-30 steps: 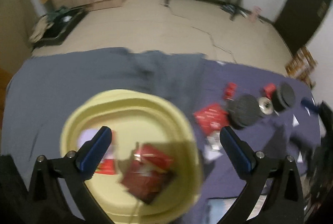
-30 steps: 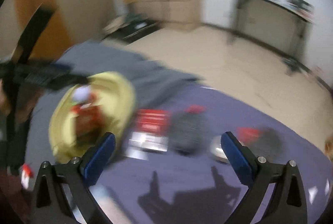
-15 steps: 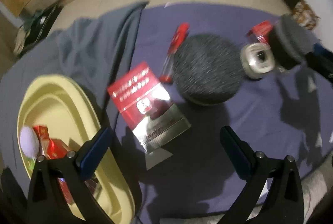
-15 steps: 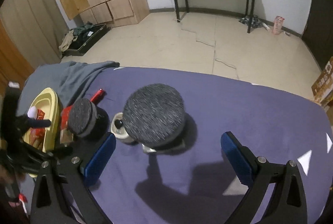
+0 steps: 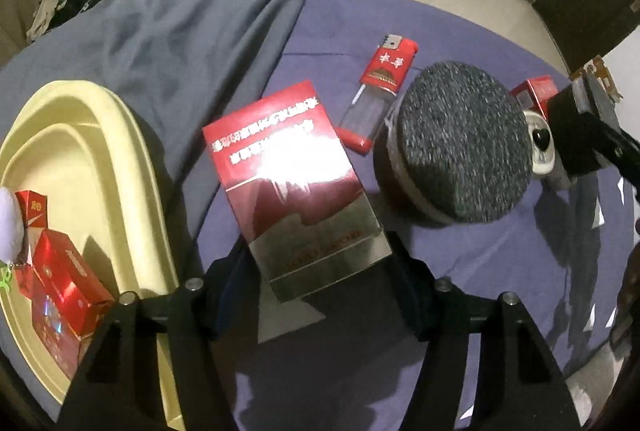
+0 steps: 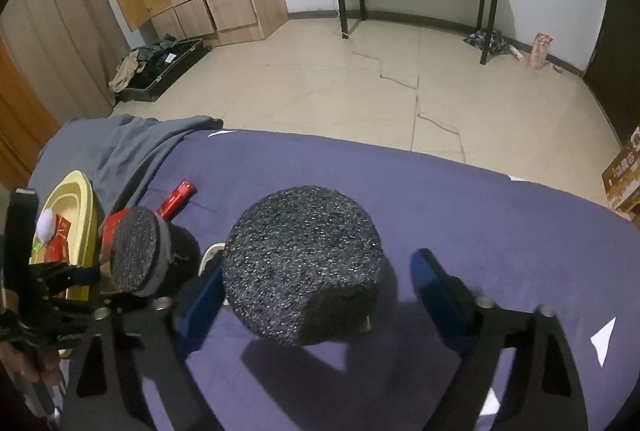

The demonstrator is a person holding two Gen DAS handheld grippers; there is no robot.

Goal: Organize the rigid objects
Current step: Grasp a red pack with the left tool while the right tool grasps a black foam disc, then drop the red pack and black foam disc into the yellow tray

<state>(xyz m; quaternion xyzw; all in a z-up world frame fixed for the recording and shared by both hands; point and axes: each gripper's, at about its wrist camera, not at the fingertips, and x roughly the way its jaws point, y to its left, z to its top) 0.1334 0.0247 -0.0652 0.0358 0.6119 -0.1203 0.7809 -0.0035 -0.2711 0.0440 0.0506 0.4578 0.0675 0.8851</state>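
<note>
A red and silver box (image 5: 296, 191) lies on the purple cloth (image 5: 460, 291). My left gripper (image 5: 320, 271) is closing on its near end, and both pads touch its sides. Beyond it lie a red lighter (image 5: 380, 95) and a black speckled disc (image 5: 460, 147). In the right wrist view a second speckled disc (image 6: 304, 263) sits between the fingers of my right gripper (image 6: 316, 271), whose jaws are closing. The left pad is at the disc's side, and the right one stands apart from it. The yellow tray (image 5: 120, 151) at the left holds red packs (image 5: 64, 287).
A grey cloth (image 5: 180, 43) is bunched behind the tray. A small white round item (image 5: 542, 147) and a small red box (image 5: 536, 93) sit by the right gripper. The first disc (image 6: 134, 251) and the lighter (image 6: 178, 197) are left of the right gripper. The cloth's far edge drops to the floor.
The left gripper came from above the tray down to the red and silver box and narrowed onto it. The right gripper sank over the speckled disc and its jaws narrowed.
</note>
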